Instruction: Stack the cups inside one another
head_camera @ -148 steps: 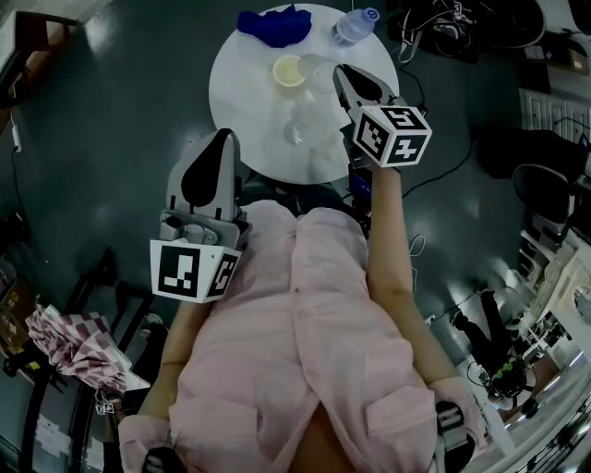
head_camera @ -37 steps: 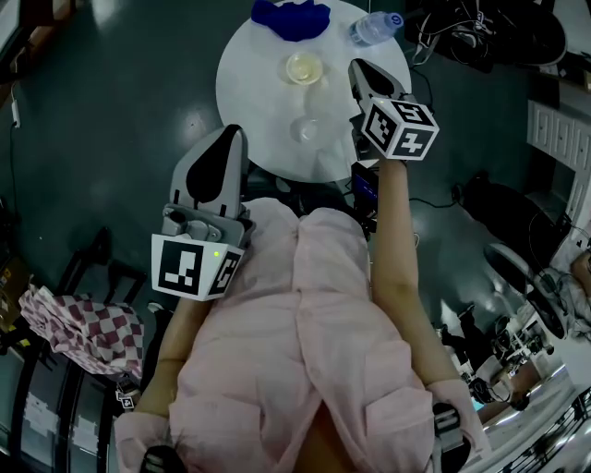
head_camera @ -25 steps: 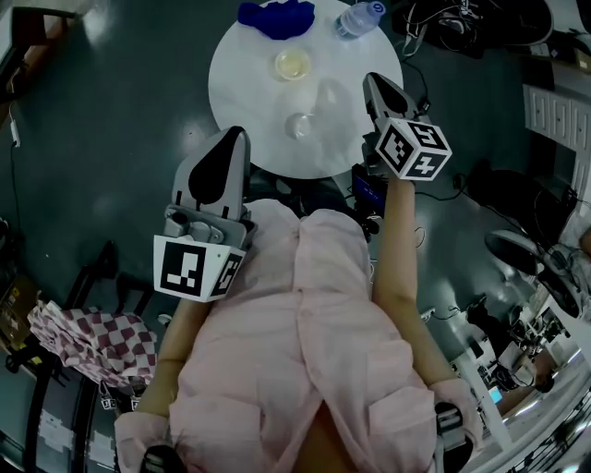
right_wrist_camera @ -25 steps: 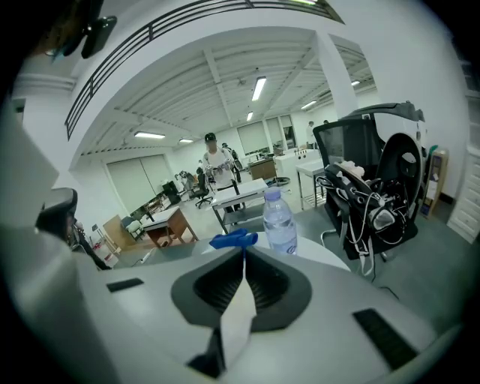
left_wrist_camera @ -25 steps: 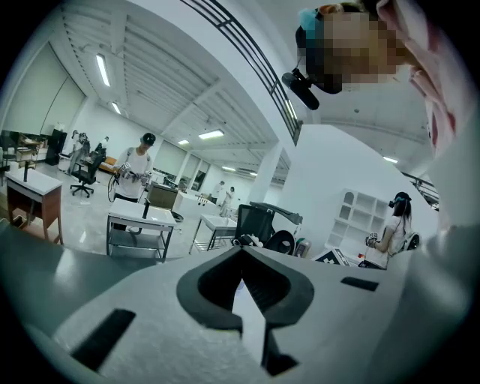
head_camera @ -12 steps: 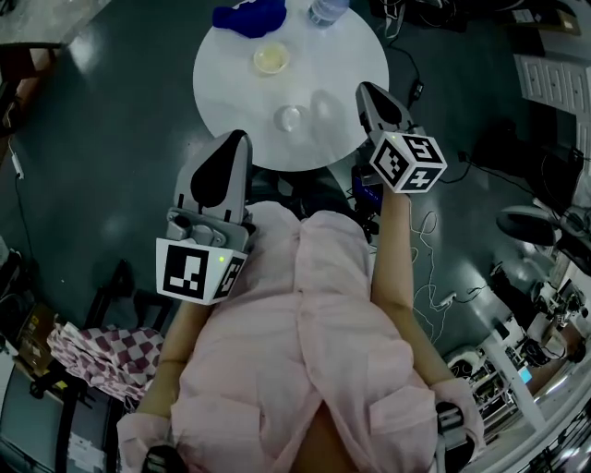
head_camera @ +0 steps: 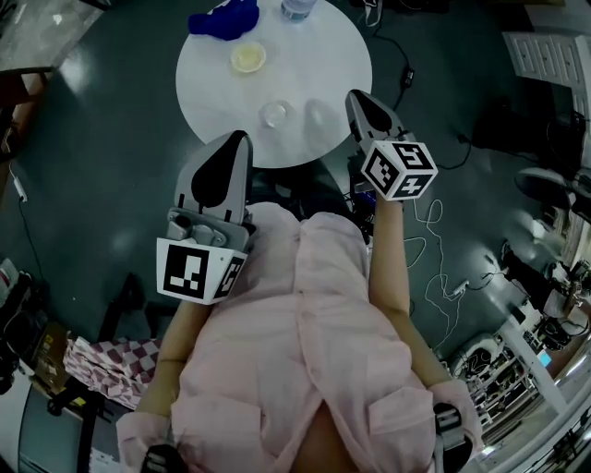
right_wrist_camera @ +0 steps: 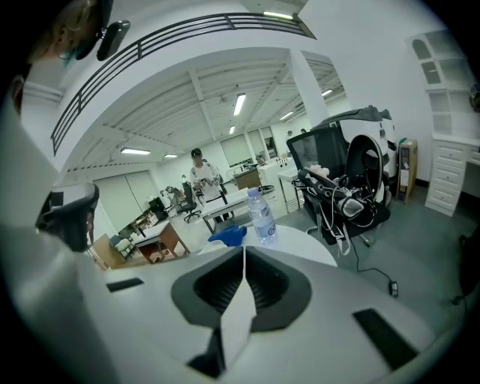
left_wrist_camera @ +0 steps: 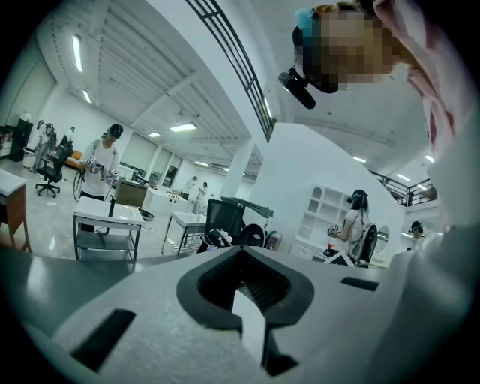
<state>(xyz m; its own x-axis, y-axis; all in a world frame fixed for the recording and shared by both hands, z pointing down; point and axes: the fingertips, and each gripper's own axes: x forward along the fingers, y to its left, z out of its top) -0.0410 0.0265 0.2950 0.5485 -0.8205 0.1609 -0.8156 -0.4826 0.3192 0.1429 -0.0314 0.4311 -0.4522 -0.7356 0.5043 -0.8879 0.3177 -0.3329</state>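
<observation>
**Both grippers shut and empty, just short of the round table with the cups**

The left gripper (head_camera: pixel 235 140) and the right gripper (head_camera: pixel 356 98) each have their jaws pressed together with nothing between them. On the white round table (head_camera: pixel 342 55) a clear cup (head_camera: pixel 274 115) stands ahead of and between the two pairs of jaws. What looks like a second clear cup (head_camera: pixel 319 114) stands just beside it, nearer the right jaws. Only bare tabletop lies between. Farther ahead sits a pale yellow cup (head_camera: pixel 247 59), contents unclear, then a blue cloth (head_camera: pixel 224 18) and a water bottle (head_camera: pixel 297 7). Right of the right jaws stands a black office chair (right_wrist_camera: pixel 352 172) draped with cables.
</observation>
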